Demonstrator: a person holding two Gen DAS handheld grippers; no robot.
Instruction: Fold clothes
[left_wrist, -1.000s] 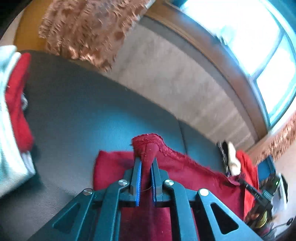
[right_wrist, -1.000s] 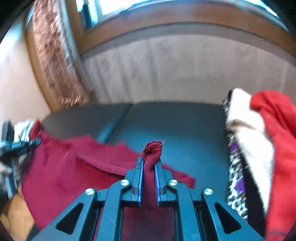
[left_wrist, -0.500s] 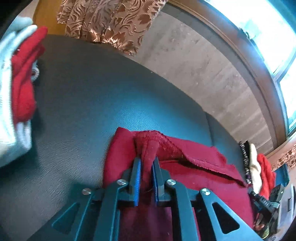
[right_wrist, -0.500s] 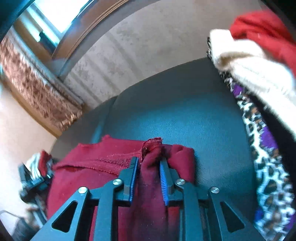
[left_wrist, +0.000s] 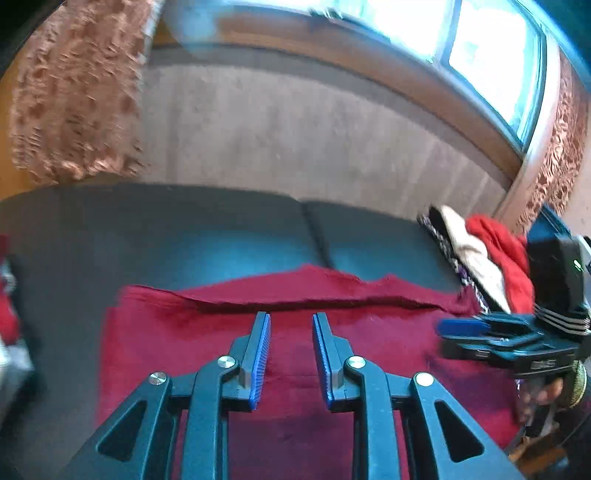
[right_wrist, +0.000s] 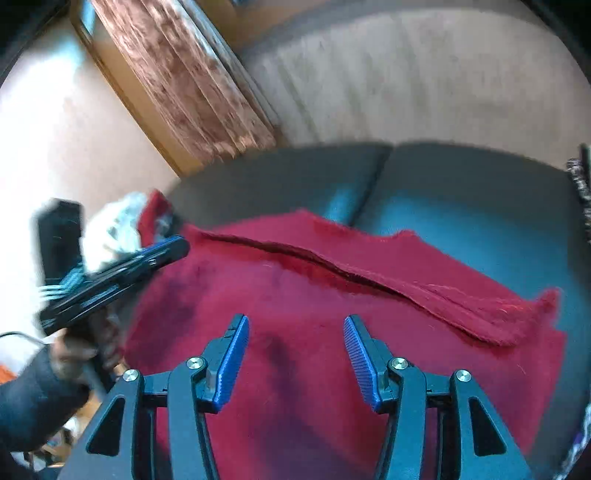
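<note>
Red garment lay folded flat on the dark sofa, spread just ahead of and beneath both tools; the left tool and the right tool each hovered with fingers apart, gripping nothing

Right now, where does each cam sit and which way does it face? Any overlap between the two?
Left wrist: on the left gripper, looking along its open fingers over the dark red cloth toward the window wall; the right gripper and its hand show at right.
Right wrist: on the right gripper, open, above the same cloth; the left gripper, a hand and a dark sleeve show at left.
Shared: the cloth, the dark cushions and each other's gripper.
</note>
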